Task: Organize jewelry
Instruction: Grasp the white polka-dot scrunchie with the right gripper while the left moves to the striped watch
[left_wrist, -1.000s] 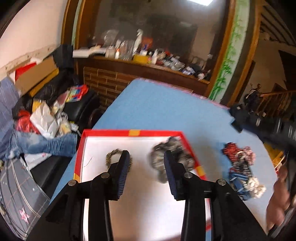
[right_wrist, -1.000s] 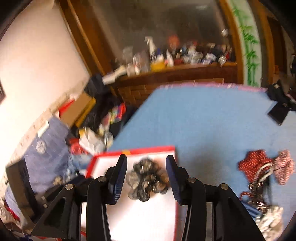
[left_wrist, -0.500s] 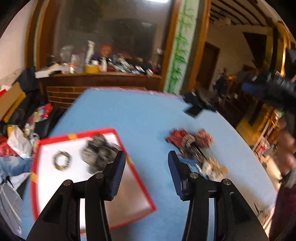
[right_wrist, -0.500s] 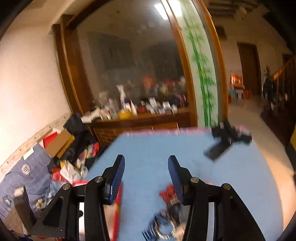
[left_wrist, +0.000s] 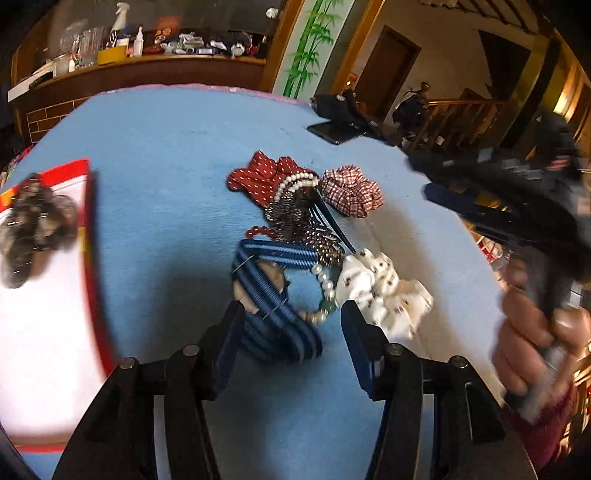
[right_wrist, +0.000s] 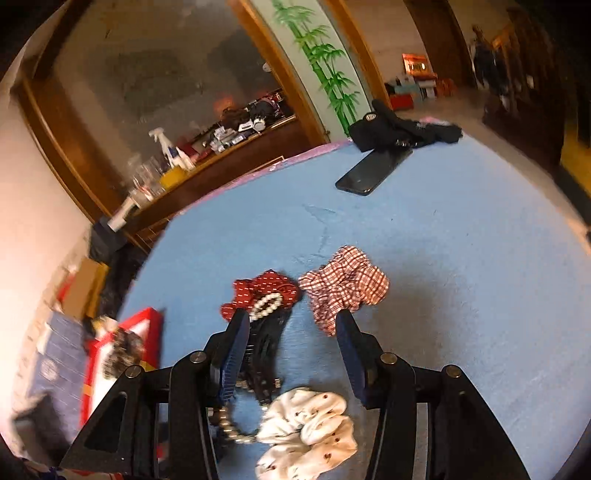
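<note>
A pile of accessories lies on the blue table: a red dotted scrunchie (left_wrist: 263, 176) (right_wrist: 258, 290), a red checked scrunchie (left_wrist: 351, 190) (right_wrist: 345, 286), a white scrunchie (left_wrist: 384, 290) (right_wrist: 306, 430), a blue striped band (left_wrist: 275, 299), bead bracelets (left_wrist: 325, 284) and a dark hair clip (right_wrist: 264, 345). A red-rimmed white tray (left_wrist: 94, 258) (right_wrist: 147, 325) holds a dark mottled scrunchie (left_wrist: 33, 225). My left gripper (left_wrist: 291, 321) is open and empty, just above the striped band. My right gripper (right_wrist: 291, 332) is open and empty, above the clip and checked scrunchie; it shows blurred in the left wrist view (left_wrist: 498, 206).
A black phone (right_wrist: 375, 170) (left_wrist: 332, 129) and a black strap bundle (right_wrist: 399, 127) lie at the table's far edge. A cluttered wooden counter (left_wrist: 147, 70) stands beyond the table. Piled clothes and boxes (right_wrist: 66, 354) lie left of the table.
Both grippers have swung right, away from the tray and over the pile of accessories. The dark mottled scrunchie stays in the tray. Both grippers stay open.
</note>
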